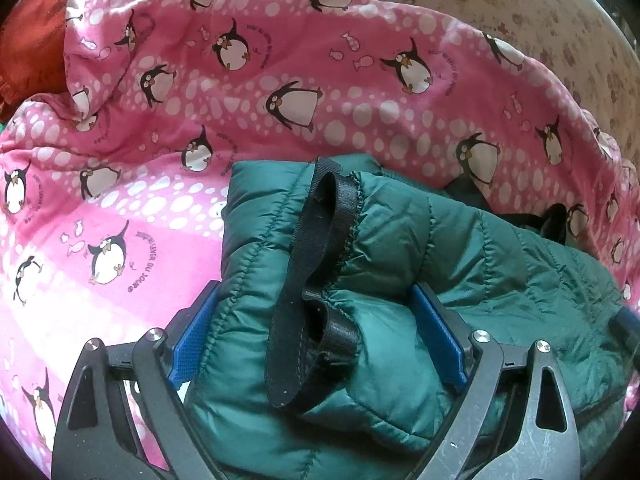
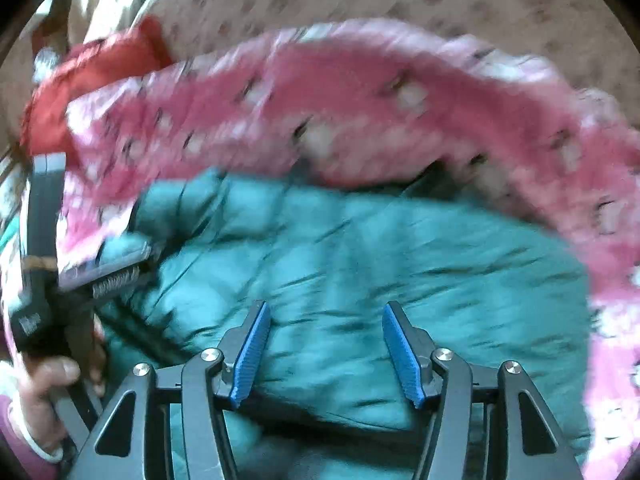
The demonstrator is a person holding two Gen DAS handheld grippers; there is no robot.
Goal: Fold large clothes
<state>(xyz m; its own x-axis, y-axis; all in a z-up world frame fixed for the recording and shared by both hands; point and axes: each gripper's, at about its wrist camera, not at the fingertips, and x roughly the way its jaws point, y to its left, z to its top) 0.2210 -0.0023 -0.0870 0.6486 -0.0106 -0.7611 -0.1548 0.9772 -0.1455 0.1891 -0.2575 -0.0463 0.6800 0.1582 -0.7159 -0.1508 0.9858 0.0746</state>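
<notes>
The left gripper point(image 1: 320, 336) points forward over the green jacket point(image 1: 400, 280), its two blue pads point(image 1: 194, 336) spread wide with a puffy fold of the jacket bulging between them. The pads flank the fold and seem to touch its sides, but whether they pinch it I cannot tell; the jaws stand far apart. One black strap point(image 1: 308, 280) loops over the jacket between the pads.

The right gripper point(image 2: 326, 354) hovers above the jacket point(image 2: 360, 272), its jaws parted and nothing held between its two blue pads point(image 2: 250, 356). The right wrist view is smeared by motion blur, so fine detail there is lost. At the left edge of that view a hand point(image 2: 48, 396) grasps the handle of the left gripper point(image 2: 120, 268), whose tip sits at the jacket's left end.

One jacket lies in view, quilted, bunched and partly folded. It rests on one pink sheet point(image 1: 200, 120) printed with penguins and white dots; the sheet spreads to the left of the jacket and behind it. One red cloth point(image 1: 32, 40) lies past the sheet's far left corner, beyond the jacket. A floral bedcover point(image 1: 520, 12) lies behind the sheet, far from the jacket. A dark patch point(image 1: 556, 220) shows at the jacket's far right edge; what it is I cannot tell.
</notes>
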